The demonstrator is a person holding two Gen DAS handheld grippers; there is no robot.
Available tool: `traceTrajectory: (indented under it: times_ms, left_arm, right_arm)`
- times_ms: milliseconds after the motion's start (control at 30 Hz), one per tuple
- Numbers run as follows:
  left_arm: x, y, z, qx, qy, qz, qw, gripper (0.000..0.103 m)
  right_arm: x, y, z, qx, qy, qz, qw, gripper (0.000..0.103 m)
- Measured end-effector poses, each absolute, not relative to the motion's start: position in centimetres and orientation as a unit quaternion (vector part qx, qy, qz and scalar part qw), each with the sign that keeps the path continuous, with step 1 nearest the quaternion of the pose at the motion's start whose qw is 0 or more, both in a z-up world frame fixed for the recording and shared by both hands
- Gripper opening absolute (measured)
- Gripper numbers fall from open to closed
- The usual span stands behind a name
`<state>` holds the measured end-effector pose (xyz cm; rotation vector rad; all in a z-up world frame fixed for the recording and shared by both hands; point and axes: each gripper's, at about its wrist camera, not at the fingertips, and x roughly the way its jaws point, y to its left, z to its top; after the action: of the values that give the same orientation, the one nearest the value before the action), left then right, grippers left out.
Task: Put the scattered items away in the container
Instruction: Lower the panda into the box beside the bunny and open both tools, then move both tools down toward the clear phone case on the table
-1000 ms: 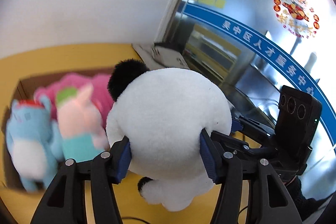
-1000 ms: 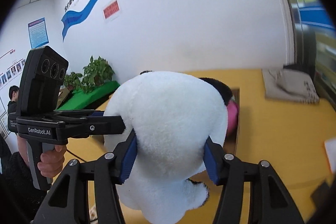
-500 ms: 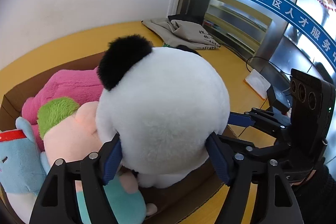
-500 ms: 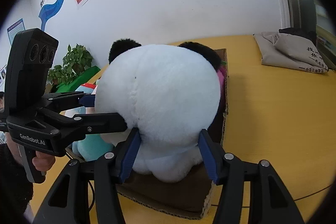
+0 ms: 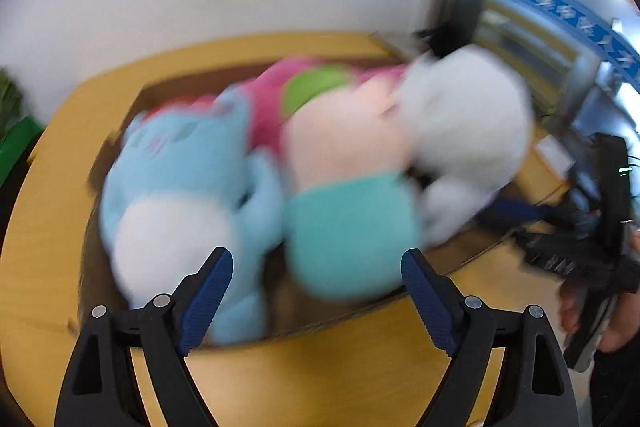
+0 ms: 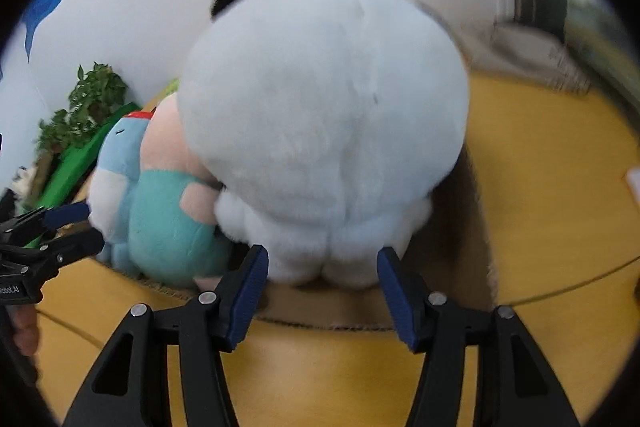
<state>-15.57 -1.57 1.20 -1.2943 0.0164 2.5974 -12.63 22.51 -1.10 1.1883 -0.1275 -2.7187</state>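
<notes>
The white panda plush point(image 6: 324, 123) with black ears sits in the right end of the cardboard box point(image 6: 320, 323). My right gripper point(image 6: 321, 253) is right behind it. Its jaws are opening, and the panda's rear lies between the fingertips with the pads just off the fur. The left wrist view is blurred. There my left gripper point(image 5: 317, 255) is off the panda point(image 5: 468, 131), jaws opening wide with nothing between them, near the box's front rim point(image 5: 360, 311). A blue plush point(image 5: 176, 179), a pink and teal plush point(image 5: 348, 187) and a magenta plush point(image 5: 272, 107) also lie in the box.
The box stands on a yellow table point(image 6: 540, 207). A grey folded bag point(image 6: 532, 55) lies at the far right, a thin cable point(image 6: 580, 279) runs across the table on the right, and a potted plant point(image 6: 92, 99) stands at the left. A hand point(image 5: 616, 323) holds the right gripper's handle.
Both grippers came down with the panda and set it into the box. The left gripper then let go, opened wide and drew back to the left. The right pads loosened.
</notes>
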Motion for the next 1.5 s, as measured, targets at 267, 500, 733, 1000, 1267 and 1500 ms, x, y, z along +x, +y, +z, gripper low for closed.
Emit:
traceTrajectory:
  times_ms: [267, 500, 733, 1000, 1267, 1500]
  left_arm:
    - [-14.6, -3.5, -0.7, -0.463, -0.021, 0.881, 0.097, 0.087]
    - [-12.2, -3.5, -0.2, -0.454, -0.031, 0.884, 0.102, 0.087]
    - [-10.1, -3.0, 1.9, -0.426, -0.04, 0.896, 0.122, 0.087]
    - [-10.2, -1.4, 1.9, -0.424, -0.026, 0.897, 0.125, 0.087]
    - [-7.4, -4.2, 2.6, -0.427, -0.038, 0.895, 0.124, 0.087]
    - [-2.7, -6.3, 2.5, -0.445, -0.019, 0.885, 0.134, 0.087]
  right_arm:
    - [-12.0, 20.5, -2.1, 0.409, 0.016, -0.911, 0.057, 0.064]
    - [-8.6, 22.4, -0.2, 0.396, -0.025, -0.914, 0.086, 0.07]
    - [-9.5, 23.0, 7.4, 0.275, -0.007, -0.959, 0.072, 0.081]
    - [-17.9, 19.7, 4.3, 0.335, 0.05, -0.939, 0.059, 0.094]
    - [-10.4, 18.1, 7.0, 0.255, 0.088, -0.96, 0.068, 0.097]
    - [-2.2, 21.1, 6.9, 0.32, -0.063, -0.932, 0.158, 0.099]
